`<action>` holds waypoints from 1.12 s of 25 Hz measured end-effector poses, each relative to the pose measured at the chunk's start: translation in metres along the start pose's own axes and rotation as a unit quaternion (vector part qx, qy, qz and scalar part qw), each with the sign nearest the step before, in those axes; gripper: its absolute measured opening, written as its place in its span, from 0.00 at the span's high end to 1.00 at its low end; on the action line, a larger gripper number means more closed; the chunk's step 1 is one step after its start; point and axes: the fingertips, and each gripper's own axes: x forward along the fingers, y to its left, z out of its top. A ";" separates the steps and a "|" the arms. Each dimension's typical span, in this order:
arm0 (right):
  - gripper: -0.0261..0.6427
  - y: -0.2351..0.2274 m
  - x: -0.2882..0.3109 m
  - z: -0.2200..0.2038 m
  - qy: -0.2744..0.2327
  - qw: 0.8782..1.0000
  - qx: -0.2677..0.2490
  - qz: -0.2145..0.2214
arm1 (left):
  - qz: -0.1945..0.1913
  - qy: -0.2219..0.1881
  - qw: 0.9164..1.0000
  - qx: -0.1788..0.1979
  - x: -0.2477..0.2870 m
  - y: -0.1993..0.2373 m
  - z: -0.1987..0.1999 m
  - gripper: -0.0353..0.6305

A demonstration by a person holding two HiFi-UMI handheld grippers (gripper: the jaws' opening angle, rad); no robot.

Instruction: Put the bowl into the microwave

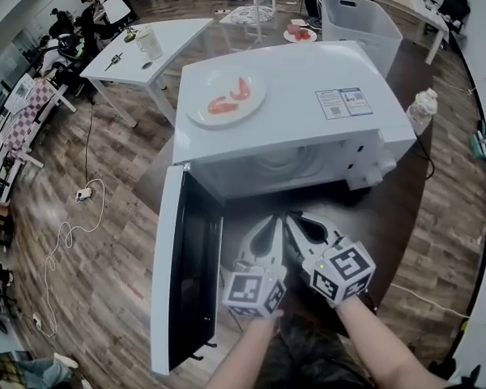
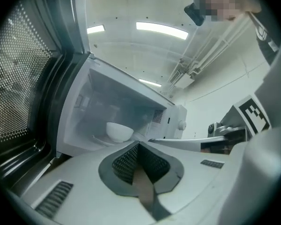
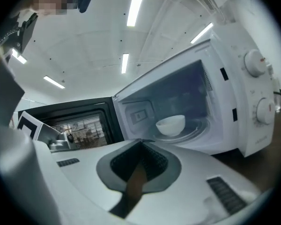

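A small white bowl sits on the glass turntable inside the white microwave. The microwave's door hangs wide open to the left. In the head view the top of the microwave hides the bowl. My left gripper and right gripper are side by side just in front of the opening, clear of the bowl. Each points into the cavity with its jaws shut and nothing between them.
A white plate with red food lies on top of the microwave. Two control knobs are at its right front. A plastic bottle stands right of it, with a clear bin behind. Cables trail over the wooden floor at left.
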 end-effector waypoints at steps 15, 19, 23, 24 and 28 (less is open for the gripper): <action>0.96 0.035 -0.058 0.010 -0.007 0.999 -0.049 -0.010 | -0.025 -0.003 0.999 0.020 -0.044 -0.046 0.016 0.95; 0.96 0.047 -0.073 0.013 -0.004 0.997 -0.070 -0.014 | -0.024 -0.002 0.999 0.024 -0.059 -0.057 0.020 0.95; 0.96 0.059 -0.090 0.015 0.000 0.998 -0.070 -0.013 | -0.028 -0.002 0.999 0.021 -0.075 -0.071 0.021 0.95; 0.96 0.062 -0.095 0.015 0.000 0.998 -0.069 -0.012 | -0.030 -0.001 0.999 0.021 -0.079 -0.075 0.023 0.95; 0.96 0.073 -0.112 0.018 -0.003 0.998 -0.060 -0.011 | -0.035 -0.002 0.999 0.022 -0.094 -0.087 0.025 0.95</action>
